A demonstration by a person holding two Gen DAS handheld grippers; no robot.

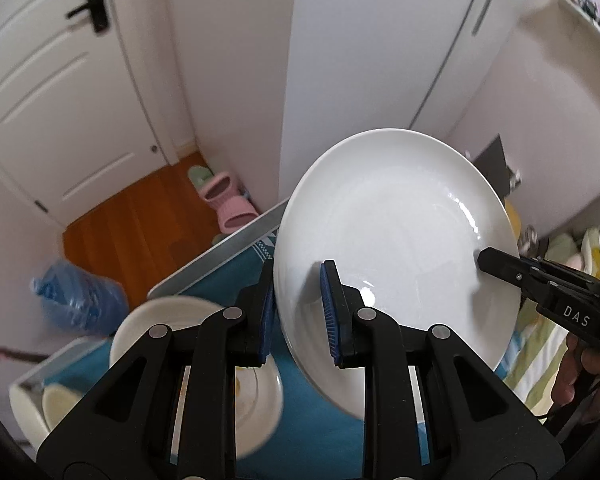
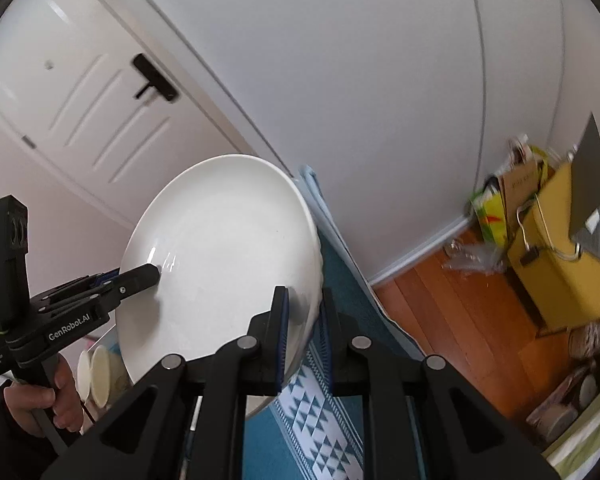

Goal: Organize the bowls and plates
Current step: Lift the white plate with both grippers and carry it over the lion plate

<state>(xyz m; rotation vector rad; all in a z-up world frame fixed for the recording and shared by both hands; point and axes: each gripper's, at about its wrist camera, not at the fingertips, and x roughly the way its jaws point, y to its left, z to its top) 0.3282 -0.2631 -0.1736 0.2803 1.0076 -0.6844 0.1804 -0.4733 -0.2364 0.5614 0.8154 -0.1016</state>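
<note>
A large white plate is held tilted in the air above the table, gripped on opposite rims by both tools. The left gripper is closed narrowly on the plate's near edge, and the right gripper is likewise clamped on the rim opposite. The table is covered by a blue patterned cloth. More plates are seen below on it, slightly blurred. A white door, an orange wooden floor, pink slippers, a blue water jug and a yellow box are seen around the room.
</note>
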